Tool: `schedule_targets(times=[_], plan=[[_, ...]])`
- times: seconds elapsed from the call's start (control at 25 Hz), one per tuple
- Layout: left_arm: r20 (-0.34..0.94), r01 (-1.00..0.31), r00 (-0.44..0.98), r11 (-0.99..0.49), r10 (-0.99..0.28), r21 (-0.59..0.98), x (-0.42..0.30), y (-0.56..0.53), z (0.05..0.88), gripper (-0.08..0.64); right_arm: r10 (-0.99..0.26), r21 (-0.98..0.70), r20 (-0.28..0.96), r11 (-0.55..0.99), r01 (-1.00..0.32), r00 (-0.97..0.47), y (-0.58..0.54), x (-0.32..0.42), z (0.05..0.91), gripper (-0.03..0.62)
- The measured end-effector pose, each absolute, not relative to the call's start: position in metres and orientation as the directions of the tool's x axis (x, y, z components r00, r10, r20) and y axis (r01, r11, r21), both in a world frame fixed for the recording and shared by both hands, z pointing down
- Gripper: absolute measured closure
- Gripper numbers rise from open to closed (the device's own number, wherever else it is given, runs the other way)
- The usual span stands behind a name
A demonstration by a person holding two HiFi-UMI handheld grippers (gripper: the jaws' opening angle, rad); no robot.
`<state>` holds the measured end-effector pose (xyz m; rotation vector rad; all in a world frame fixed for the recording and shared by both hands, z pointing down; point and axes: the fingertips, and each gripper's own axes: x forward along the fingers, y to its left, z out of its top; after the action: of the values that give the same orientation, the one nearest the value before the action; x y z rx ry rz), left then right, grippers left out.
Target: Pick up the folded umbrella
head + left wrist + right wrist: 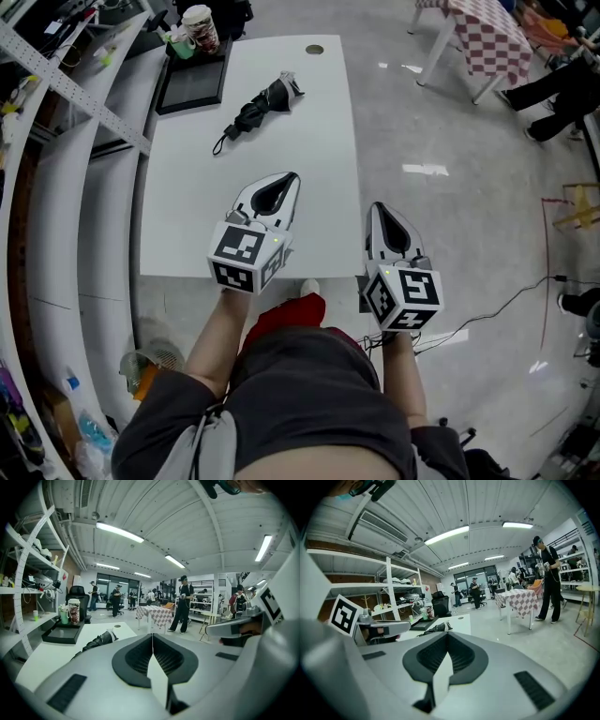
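A folded black umbrella [260, 106] lies slantwise on the far half of the white table [187, 216], its strap trailing toward me. It also shows as the umbrella [99, 640] in the left gripper view and the umbrella [436, 628] in the right gripper view. My left gripper [293, 177] hovers over the table's near part, jaws shut and empty, pointing at the umbrella from well short of it. My right gripper [376, 207] is shut and empty too, just off the table's right edge above the floor.
A black tray [194, 80] with a patterned cup [201, 27] and a green cup [183, 45] sits at the table's far left corner. White shelving [66, 84] runs along the left. A checkered table [492, 37] and people stand further off on the grey floor.
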<state>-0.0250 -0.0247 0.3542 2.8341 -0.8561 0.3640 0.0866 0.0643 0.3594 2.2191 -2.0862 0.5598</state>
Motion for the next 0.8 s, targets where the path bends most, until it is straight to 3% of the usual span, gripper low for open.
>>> schedule_targets(times=[0.8], plan=[[0.366,-0.637,0.722,-0.771,-0.587,0.02,-0.04,-0.112,0.377,0.541,-0.932,-0.15,0.328,0.11,-0.983,-0.154,-0.029,0.055,0.367,0.574]])
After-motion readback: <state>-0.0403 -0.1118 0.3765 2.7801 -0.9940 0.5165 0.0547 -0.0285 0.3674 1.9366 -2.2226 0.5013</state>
